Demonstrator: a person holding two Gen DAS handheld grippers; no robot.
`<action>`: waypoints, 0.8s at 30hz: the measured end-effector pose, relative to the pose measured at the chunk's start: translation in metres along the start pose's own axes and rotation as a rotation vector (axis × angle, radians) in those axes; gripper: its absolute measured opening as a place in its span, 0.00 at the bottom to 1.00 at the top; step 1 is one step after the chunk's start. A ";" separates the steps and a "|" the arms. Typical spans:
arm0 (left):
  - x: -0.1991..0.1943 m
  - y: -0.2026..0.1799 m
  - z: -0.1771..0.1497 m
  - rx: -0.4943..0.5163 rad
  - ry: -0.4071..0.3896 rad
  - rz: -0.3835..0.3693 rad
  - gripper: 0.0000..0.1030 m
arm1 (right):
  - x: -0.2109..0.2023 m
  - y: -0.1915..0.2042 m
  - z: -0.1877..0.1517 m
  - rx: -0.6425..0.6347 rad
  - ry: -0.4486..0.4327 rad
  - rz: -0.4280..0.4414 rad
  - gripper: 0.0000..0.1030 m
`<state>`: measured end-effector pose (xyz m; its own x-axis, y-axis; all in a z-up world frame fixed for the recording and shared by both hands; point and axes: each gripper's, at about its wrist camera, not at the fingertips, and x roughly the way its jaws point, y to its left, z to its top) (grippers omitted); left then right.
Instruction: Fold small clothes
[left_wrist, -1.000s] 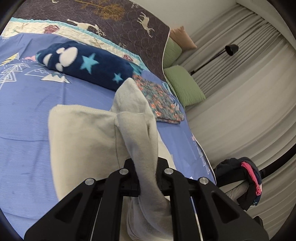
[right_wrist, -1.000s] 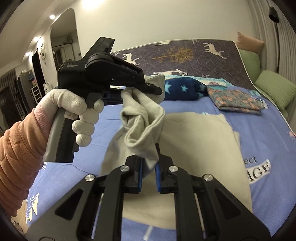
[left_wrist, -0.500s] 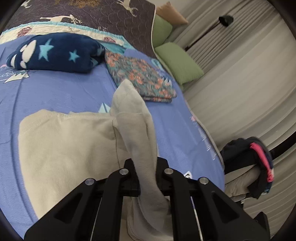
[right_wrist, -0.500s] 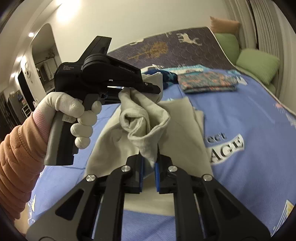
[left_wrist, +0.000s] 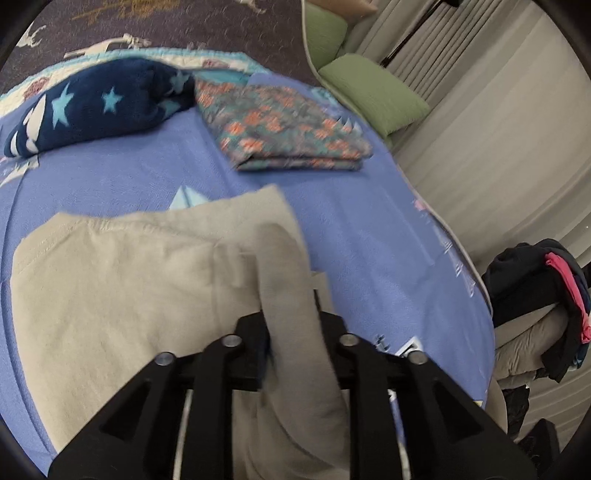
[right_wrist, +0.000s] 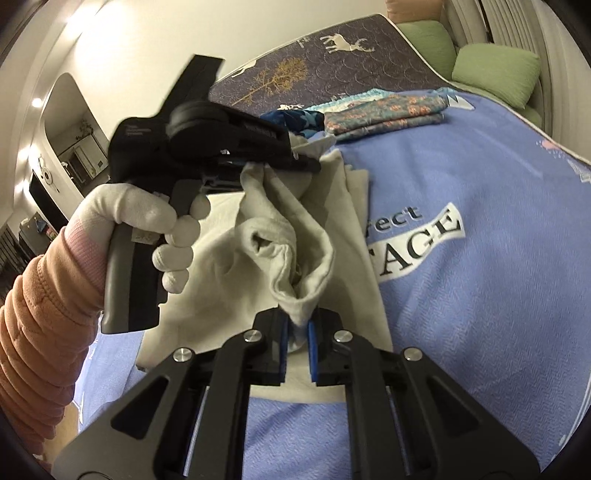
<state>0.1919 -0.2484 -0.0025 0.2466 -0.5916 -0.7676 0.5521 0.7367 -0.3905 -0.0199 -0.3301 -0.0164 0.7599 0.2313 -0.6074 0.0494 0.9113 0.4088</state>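
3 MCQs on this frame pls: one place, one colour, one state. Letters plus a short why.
1. The folded floral cloth lies:
A. at the far end of the blue bedspread
B. on the floor
C. between the tools

2. The garment being folded is:
A. red
B. beige
C. black

3. The right tool is:
A. empty and wide open
B. shut on the garment
C. out of view

A: it rests near the headboard end. B: pale beige fabric. B: a bunch of fabric sits between the blue pads.

We see a bed (left_wrist: 369, 236) under a blue cover, green cushions (left_wrist: 373, 92) against pale curtains (left_wrist: 498, 122), and a lit arched doorway (right_wrist: 70, 122).
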 end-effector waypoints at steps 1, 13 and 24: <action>-0.005 -0.007 0.001 0.020 -0.021 -0.011 0.24 | 0.001 -0.005 0.000 0.015 0.008 0.004 0.08; -0.087 -0.048 -0.048 0.276 -0.135 0.016 0.54 | 0.003 -0.046 -0.005 0.177 0.099 0.153 0.11; -0.146 0.016 -0.168 0.182 -0.154 0.176 0.54 | 0.013 -0.038 0.005 0.121 0.157 0.186 0.34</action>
<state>0.0310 -0.0952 0.0178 0.4616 -0.5127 -0.7239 0.6206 0.7697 -0.1494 -0.0091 -0.3635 -0.0366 0.6537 0.4494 -0.6089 0.0028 0.8031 0.5958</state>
